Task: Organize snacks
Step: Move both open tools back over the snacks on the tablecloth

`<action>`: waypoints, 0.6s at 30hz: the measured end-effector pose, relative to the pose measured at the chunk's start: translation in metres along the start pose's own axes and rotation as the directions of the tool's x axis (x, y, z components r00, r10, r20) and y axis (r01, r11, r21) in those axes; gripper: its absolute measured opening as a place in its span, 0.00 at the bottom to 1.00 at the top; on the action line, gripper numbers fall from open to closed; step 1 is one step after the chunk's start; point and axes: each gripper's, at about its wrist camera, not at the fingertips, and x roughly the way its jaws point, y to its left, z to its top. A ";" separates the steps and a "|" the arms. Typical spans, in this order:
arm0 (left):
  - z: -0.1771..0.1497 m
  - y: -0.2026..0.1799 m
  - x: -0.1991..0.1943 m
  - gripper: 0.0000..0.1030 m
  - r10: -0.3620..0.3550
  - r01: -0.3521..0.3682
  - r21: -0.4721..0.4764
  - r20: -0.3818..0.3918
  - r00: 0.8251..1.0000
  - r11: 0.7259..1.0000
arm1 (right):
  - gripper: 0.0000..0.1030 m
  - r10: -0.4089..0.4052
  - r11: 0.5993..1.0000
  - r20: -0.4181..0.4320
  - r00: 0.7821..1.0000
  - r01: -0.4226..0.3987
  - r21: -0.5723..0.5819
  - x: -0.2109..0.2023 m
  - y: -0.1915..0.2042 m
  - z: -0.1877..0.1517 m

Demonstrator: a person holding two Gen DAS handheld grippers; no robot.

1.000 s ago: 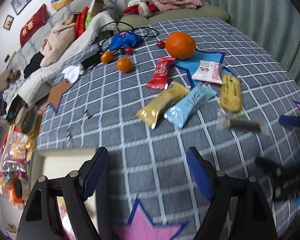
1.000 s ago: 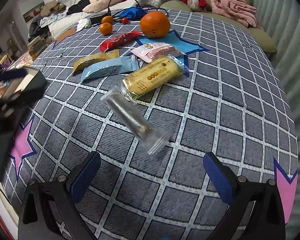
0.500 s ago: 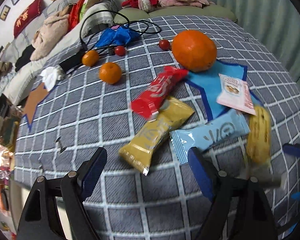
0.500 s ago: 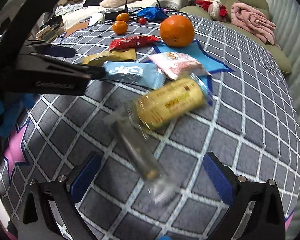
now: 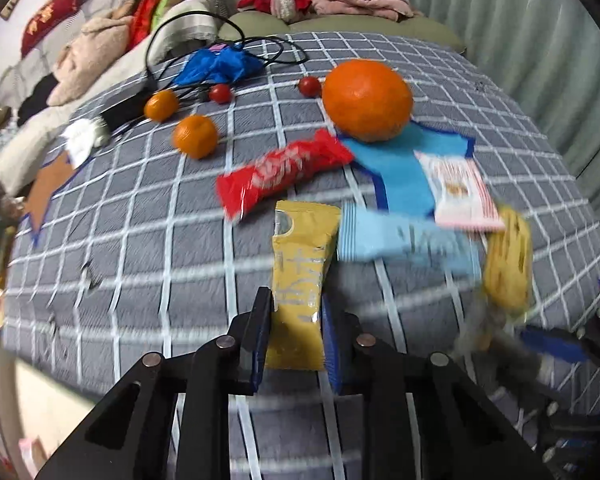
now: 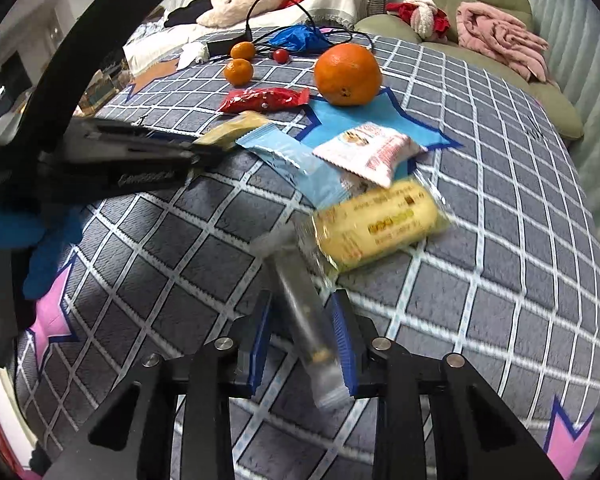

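Left gripper [image 5: 294, 332] clenched on mustard-yellow snack packet [image 5: 300, 276] on checked worktop [image 5: 140, 240]; right gripper [image 6: 302, 336] jaws closing around clear-wrapped snack stick [image 6: 306, 312] between them.

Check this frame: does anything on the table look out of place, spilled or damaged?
Nothing is spilled or torn. The snack packets lie loosely overlapped: the pink-white packet rests on the blue packet. Non-snacks share the cloth: a black cable, a blue bag and fruit including a large orange.

Black claw [image 5: 296, 320], blue ribbed pads [image 5: 332, 344], silver pivot screws [image 6: 381, 343]
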 end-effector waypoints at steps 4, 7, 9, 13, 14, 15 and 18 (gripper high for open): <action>-0.047 -0.008 -0.025 0.25 0.015 -0.015 -0.042 0.012 1.000 0.999 | 0.31 0.006 0.999 0.003 1.000 -0.006 0.039 -0.012 -0.003 -0.018; -0.084 -0.015 -0.045 0.25 0.019 -0.018 -0.080 0.021 1.000 0.997 | 0.31 0.015 0.997 0.002 1.000 -0.015 0.077 -0.022 -0.006 -0.035; -0.107 -0.019 -0.057 0.25 0.023 -0.020 -0.104 0.022 1.000 0.994 | 0.31 0.021 0.995 0.002 1.000 -0.021 0.096 -0.031 -0.006 -0.049; -0.141 -0.023 -0.076 0.36 0.041 -0.037 -0.131 0.032 0.999 0.991 | 0.31 0.032 0.995 -0.004 0.999 -0.031 0.093 -0.045 -0.001 -0.072; -0.143 -0.023 -0.077 0.45 0.053 -0.048 -0.131 0.036 0.998 0.990 | 0.32 0.041 0.995 -0.006 0.999 -0.040 0.089 -0.047 0.001 -0.075; -0.144 -0.024 -0.078 0.68 0.058 -0.053 -0.127 0.034 0.998 0.990 | 0.38 0.038 0.996 -0.007 0.999 -0.038 0.086 -0.048 0.001 -0.077; -0.138 -0.025 -0.078 0.78 0.072 -0.066 -0.116 0.053 0.996 0.991 | 0.79 0.000 0.994 0.008 1.000 -0.001 0.111 -0.049 -0.001 -0.073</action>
